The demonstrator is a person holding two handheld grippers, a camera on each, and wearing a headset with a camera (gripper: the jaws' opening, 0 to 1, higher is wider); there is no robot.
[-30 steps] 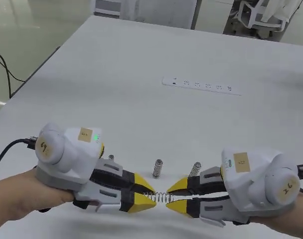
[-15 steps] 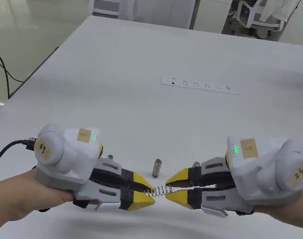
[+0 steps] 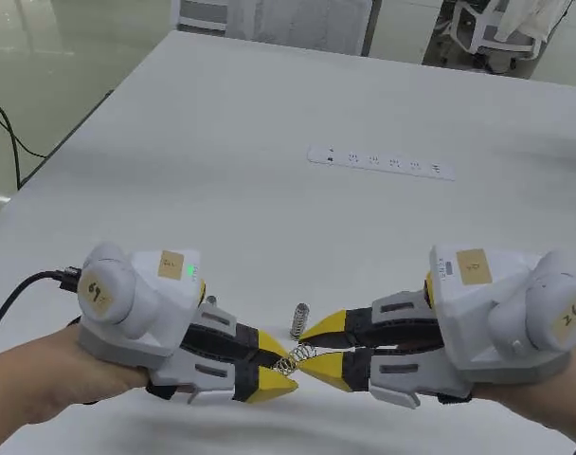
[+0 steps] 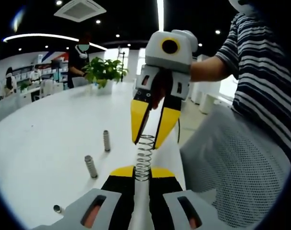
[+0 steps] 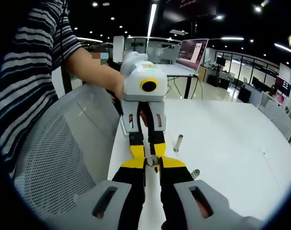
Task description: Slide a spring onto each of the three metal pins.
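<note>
A small steel spring (image 3: 294, 356) hangs tilted in the air between my two grippers, low over the white table's near edge. My left gripper (image 3: 280, 368) is shut on its lower end, my right gripper (image 3: 305, 353) on its upper end. In the left gripper view the spring (image 4: 144, 155) rises from my own jaws into the right gripper's yellow tips (image 4: 145, 140). Just behind stands a pin with a spring on it (image 3: 300, 320). The left gripper view holds two spring-covered pins (image 4: 106, 140) (image 4: 91, 166) and a short bare pin (image 4: 56, 208).
A white power strip (image 3: 381, 162) lies across the middle of the table (image 3: 222, 142). A black cable (image 3: 23, 284) trails off the left gripper. Office chairs stand beyond the far edge. A mesh chair (image 4: 222, 163) sits close to the near edge.
The right gripper has moved left and risen slightly, closing the gap to the left one. The spring between them is now shorter and tilted. The pin near the right gripper is now hidden behind it.
</note>
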